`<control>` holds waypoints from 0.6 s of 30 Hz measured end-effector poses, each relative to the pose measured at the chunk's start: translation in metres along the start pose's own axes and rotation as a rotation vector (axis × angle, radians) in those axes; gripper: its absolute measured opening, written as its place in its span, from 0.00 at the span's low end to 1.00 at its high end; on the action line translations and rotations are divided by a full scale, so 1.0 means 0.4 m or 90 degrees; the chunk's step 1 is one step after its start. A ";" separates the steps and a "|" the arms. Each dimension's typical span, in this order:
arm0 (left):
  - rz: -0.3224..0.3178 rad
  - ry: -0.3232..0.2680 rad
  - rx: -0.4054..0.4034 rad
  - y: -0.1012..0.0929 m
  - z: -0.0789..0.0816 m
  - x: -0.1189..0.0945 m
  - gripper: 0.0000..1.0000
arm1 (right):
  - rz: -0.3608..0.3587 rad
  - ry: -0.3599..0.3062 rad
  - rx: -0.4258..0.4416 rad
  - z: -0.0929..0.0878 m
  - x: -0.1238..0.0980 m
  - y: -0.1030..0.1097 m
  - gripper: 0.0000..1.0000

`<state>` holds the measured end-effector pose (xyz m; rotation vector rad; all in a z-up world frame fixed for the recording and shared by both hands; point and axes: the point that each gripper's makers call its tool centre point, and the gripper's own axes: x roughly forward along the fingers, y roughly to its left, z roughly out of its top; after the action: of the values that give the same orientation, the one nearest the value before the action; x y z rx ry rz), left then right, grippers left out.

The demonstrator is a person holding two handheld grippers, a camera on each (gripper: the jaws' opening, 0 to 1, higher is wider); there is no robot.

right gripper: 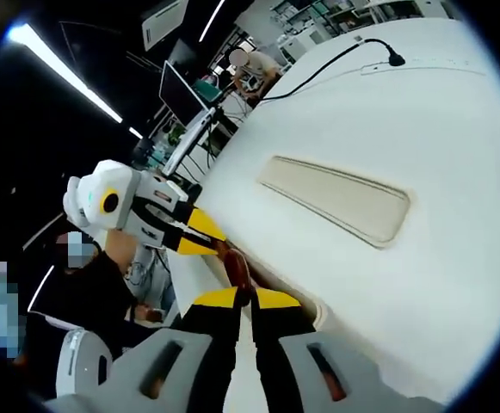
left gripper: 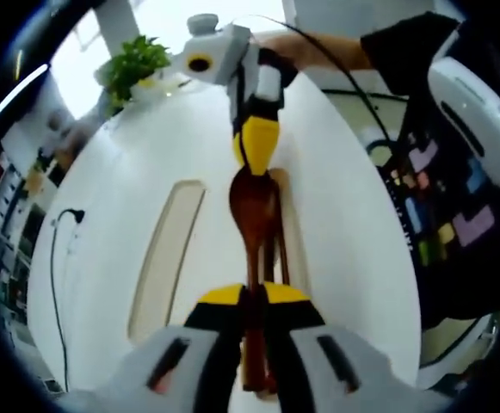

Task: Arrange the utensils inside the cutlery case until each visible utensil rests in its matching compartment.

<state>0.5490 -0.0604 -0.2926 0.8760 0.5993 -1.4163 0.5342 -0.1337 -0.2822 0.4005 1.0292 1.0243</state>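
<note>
White tabletop [left gripper: 120, 224] spreads under both our grippers, with two long recessed compartments of the cutlery case [left gripper: 165, 258] set into it. We see a dark wooden spoon [left gripper: 251, 202] lying along the nearer compartment, and beside it a second dark handle we cannot identify. Our left gripper [left gripper: 254, 297] reaches forward, its yellow-tipped jaws clamped together on the spoon's handle. From the far end, our right gripper [left gripper: 256, 146] points back at us and pinches the spoon's bowl; a sleeved arm [left gripper: 318, 47] holds it. A potted plant [left gripper: 133, 64] and a black cable [left gripper: 56, 258] sit farther off.
</note>
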 end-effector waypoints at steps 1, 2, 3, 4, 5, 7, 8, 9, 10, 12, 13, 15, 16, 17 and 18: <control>-0.001 0.001 -0.002 -0.003 -0.001 0.001 0.07 | -0.001 0.001 -0.001 -0.002 0.000 0.000 0.03; -0.002 0.001 -0.003 -0.007 -0.001 0.003 0.07 | -0.001 0.000 0.000 -0.002 -0.001 -0.003 0.03; -0.003 0.001 -0.004 -0.010 -0.001 0.004 0.07 | 0.000 0.002 0.001 -0.005 0.000 -0.004 0.03; -0.004 0.001 -0.005 -0.014 -0.002 0.005 0.07 | 0.000 0.003 0.002 -0.008 0.000 -0.005 0.03; -0.005 0.000 -0.006 -0.022 -0.002 0.008 0.07 | 0.000 0.003 0.001 -0.011 0.000 -0.005 0.03; -0.007 0.000 -0.007 -0.033 -0.004 0.014 0.07 | 0.002 0.003 -0.007 -0.019 0.002 -0.007 0.03; -0.008 0.000 -0.007 -0.038 -0.005 0.018 0.07 | 0.002 0.001 -0.010 -0.022 0.003 -0.009 0.03; -0.010 0.001 -0.008 -0.042 -0.007 0.022 0.07 | 0.001 0.001 -0.011 -0.026 0.005 -0.011 0.03; -0.013 0.002 -0.011 -0.046 -0.009 0.027 0.07 | 0.000 0.002 -0.013 -0.030 0.007 -0.014 0.03; -0.010 0.008 -0.022 -0.045 -0.010 0.033 0.07 | -0.003 0.003 -0.015 -0.036 0.010 -0.019 0.03; -0.007 0.013 -0.022 -0.045 -0.010 0.034 0.07 | -0.005 0.002 -0.020 -0.036 0.009 -0.022 0.03; -0.004 0.018 -0.017 -0.044 -0.012 0.036 0.07 | -0.005 -0.001 -0.024 -0.035 0.009 -0.025 0.03; -0.003 0.022 -0.016 -0.041 -0.015 0.037 0.07 | -0.002 -0.005 -0.025 -0.033 0.010 -0.025 0.03; 0.000 0.026 -0.014 -0.037 -0.018 0.038 0.07 | 0.001 -0.008 -0.024 -0.030 0.010 -0.027 0.04; 0.001 0.026 -0.013 -0.033 -0.021 0.038 0.07 | 0.003 -0.008 -0.022 -0.029 0.012 -0.028 0.04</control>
<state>0.5388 -0.0618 -0.3119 0.8910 0.6426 -1.3906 0.5309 -0.1374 -0.2982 0.3809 0.9993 1.0404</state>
